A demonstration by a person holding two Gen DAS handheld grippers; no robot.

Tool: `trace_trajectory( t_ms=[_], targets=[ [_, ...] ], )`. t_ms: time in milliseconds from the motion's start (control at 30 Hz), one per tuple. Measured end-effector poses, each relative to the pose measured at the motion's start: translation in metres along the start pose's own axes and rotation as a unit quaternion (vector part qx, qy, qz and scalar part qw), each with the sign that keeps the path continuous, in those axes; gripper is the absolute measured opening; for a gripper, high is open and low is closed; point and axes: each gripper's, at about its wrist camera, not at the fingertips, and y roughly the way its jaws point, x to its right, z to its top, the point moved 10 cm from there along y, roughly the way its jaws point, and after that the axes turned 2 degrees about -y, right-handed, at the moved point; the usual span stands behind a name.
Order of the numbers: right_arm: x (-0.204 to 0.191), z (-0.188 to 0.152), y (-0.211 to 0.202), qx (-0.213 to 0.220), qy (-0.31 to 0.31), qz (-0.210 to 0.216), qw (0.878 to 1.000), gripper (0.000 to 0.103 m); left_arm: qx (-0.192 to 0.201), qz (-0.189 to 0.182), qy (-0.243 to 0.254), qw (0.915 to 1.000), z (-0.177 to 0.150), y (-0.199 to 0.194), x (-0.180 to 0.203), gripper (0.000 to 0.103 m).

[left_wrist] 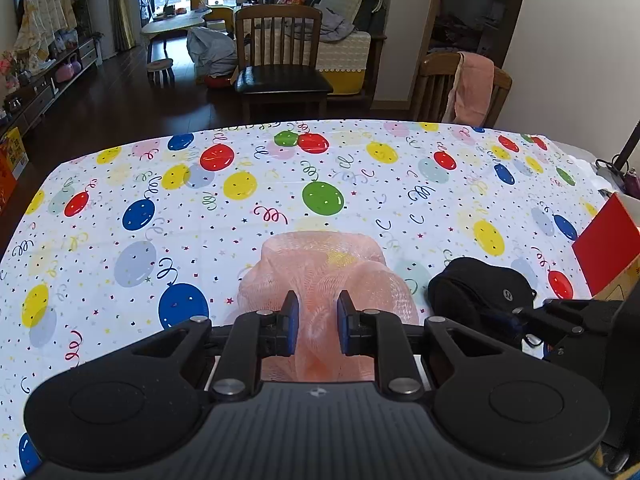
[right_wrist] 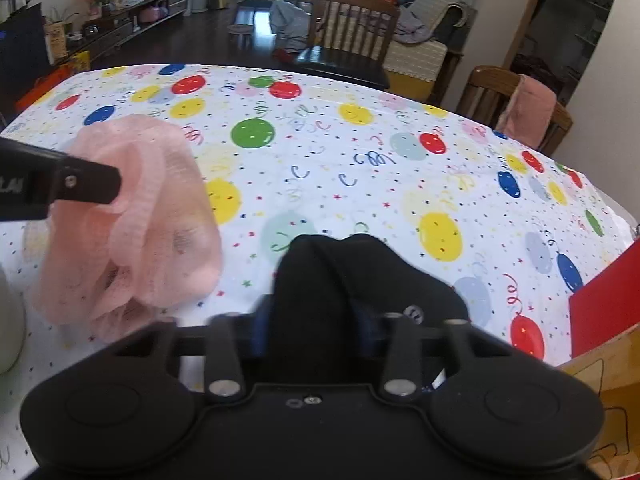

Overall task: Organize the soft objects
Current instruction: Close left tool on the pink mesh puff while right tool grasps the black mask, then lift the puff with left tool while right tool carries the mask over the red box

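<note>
My left gripper [left_wrist: 317, 312] is shut on a pink mesh bath pouf [left_wrist: 320, 268], which bulges out ahead of the blue pads over the balloon-print tablecloth [left_wrist: 240, 208]. The pouf also shows at the left of the right wrist view [right_wrist: 152, 208], with a left finger [right_wrist: 88, 186] pressed into it. My right gripper [right_wrist: 316, 320] is shut on a black knit hat [right_wrist: 340, 280] with a small round logo; its fingertips are hidden by the fabric. The hat also shows at the right of the left wrist view [left_wrist: 476, 284].
A red and yellow cardboard box [right_wrist: 600, 320] stands at the table's right edge, also in the left wrist view [left_wrist: 608, 248]. A white object [right_wrist: 10, 320] sits at the near left. Wooden chairs [left_wrist: 280, 52] stand beyond the far edge; one [left_wrist: 472, 88] carries a pink towel.
</note>
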Motion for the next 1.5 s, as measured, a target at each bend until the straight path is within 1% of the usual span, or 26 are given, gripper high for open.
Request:
trace_trajectory(
  t_ms=[33,67,100,133,167,300,433,567,767,967,1200,1500],
  targets=[
    [0.001,0.0,-0.002,0.001,0.003,-0.002,1.0,0.02,0.001,0.0,0.0,1.0,0.0,0.0,0.0,0.019],
    [0.002,0.0,-0.005,0.005,0.006,-0.003,1.0,0.013,0.001,-0.001,0.0,1.0,0.0,-0.001,0.0,0.019],
    [0.002,0.001,-0.008,0.01,0.009,-0.001,1.0,0.009,0.002,-0.002,0.0,1.0,0.0,-0.002,0.001,0.015],
    [0.003,0.001,-0.011,0.014,0.013,0.002,1.0,0.005,0.003,-0.003,0.0,1.0,0.0,-0.002,0.001,0.015],
    [0.004,0.002,-0.016,0.019,0.02,0.007,1.0,0.005,0.003,-0.005,0.0,1.0,-0.001,-0.004,0.001,0.015],
    [0.01,0.005,-0.041,0.041,0.05,0.031,0.997,0.005,0.013,-0.011,-0.003,0.9999,0.0,-0.013,0.003,0.012],
    [0.011,0.007,-0.074,0.065,0.067,0.054,0.994,0.004,0.025,-0.025,-0.004,0.9994,0.001,-0.03,0.007,0.011],
    [0.014,0.005,-0.109,0.087,0.079,0.072,0.99,0.004,0.039,-0.044,-0.004,0.9983,0.0,-0.053,0.013,0.011],
    [0.031,-0.007,-0.171,0.121,0.104,0.096,0.982,0.004,0.058,-0.075,-0.006,0.9955,-0.003,-0.095,0.02,0.011],
    [0.058,-0.021,-0.226,0.151,0.133,0.096,0.975,0.004,0.076,-0.103,0.007,0.9918,-0.007,-0.141,0.035,0.011],
    [0.092,-0.037,-0.269,0.161,0.169,0.104,0.967,0.004,0.084,-0.148,0.018,0.9851,-0.007,-0.187,0.071,0.011],
    [0.157,-0.058,-0.308,0.192,0.204,0.07,0.957,0.004,0.1,-0.2,0.04,0.9738,0.0,-0.224,0.134,0.011]
  ],
)
